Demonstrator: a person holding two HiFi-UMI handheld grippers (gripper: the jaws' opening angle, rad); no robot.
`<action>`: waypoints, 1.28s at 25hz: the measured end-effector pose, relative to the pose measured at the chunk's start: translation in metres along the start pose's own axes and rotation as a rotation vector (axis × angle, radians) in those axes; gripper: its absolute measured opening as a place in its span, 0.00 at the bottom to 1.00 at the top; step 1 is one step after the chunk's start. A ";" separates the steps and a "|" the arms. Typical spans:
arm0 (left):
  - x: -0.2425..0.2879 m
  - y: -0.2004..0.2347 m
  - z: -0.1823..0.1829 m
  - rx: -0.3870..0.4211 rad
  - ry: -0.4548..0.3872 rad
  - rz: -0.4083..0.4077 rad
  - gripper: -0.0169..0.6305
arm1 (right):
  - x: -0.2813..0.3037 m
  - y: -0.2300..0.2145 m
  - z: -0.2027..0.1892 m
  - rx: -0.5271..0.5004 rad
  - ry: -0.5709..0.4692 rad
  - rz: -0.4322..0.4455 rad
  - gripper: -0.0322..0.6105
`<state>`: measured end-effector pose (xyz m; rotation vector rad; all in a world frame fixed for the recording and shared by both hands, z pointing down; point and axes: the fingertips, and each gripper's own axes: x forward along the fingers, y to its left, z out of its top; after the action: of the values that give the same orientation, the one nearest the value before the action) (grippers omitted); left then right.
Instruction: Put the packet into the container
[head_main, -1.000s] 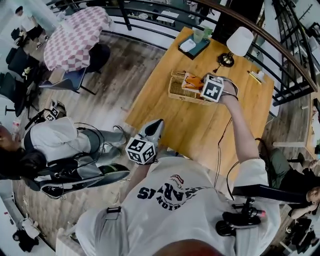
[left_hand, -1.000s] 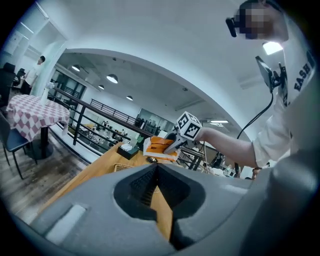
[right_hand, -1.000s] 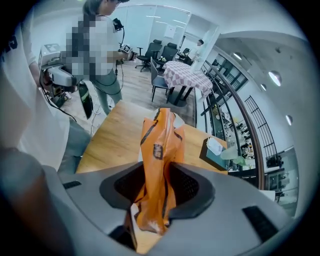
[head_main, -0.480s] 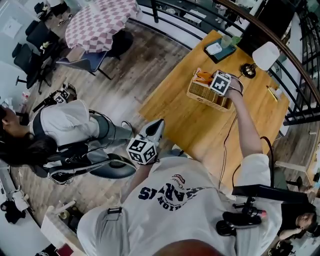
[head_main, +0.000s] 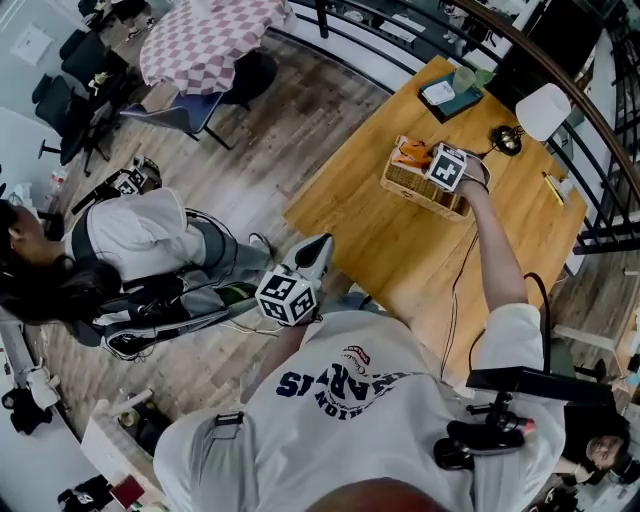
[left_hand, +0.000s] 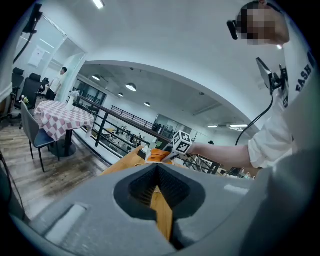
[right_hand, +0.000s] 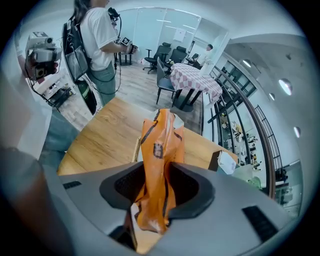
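My right gripper (right_hand: 160, 172) is shut on an orange packet (right_hand: 161, 145) that stands up between its jaws. In the head view that gripper (head_main: 432, 168) points steeply down over a wicker basket (head_main: 415, 192) on the wooden table (head_main: 380, 230), and the packet (head_main: 410, 153) sits at the basket's far left corner. Whether the packet touches the basket's floor I cannot tell. My left gripper (head_main: 318, 246) hangs off the table's near corner, close to my body, its jaws together and empty. The left gripper view shows the right gripper's marker cube (left_hand: 181, 142) and the packet (left_hand: 159, 154) far ahead.
On the table's far end stand a white lamp (head_main: 543, 110), a teal tray with a cup (head_main: 447, 92) and a pen (head_main: 553, 187). A person (head_main: 140, 250) crouches on the floor at left. A checked table (head_main: 210, 40) and chairs stand beyond; a railing runs behind.
The right gripper has come down with the packet over the basket. The left gripper stays by the table's near corner. My head view has shifted, bringing the basket further right.
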<state>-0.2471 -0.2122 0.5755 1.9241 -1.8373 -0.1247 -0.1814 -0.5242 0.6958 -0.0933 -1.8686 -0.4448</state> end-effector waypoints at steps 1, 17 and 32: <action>0.000 -0.001 0.000 0.000 0.000 0.002 0.02 | 0.006 0.002 -0.002 -0.008 0.002 0.004 0.30; -0.010 0.000 -0.028 -0.036 0.021 0.115 0.02 | 0.122 0.023 -0.043 0.002 0.059 0.129 0.30; -0.003 -0.004 -0.038 -0.041 -0.002 0.145 0.02 | 0.139 0.012 -0.050 0.027 0.078 0.128 0.68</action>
<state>-0.2288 -0.1991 0.6069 1.7574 -1.9524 -0.1161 -0.1807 -0.5520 0.8414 -0.1740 -1.7798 -0.3310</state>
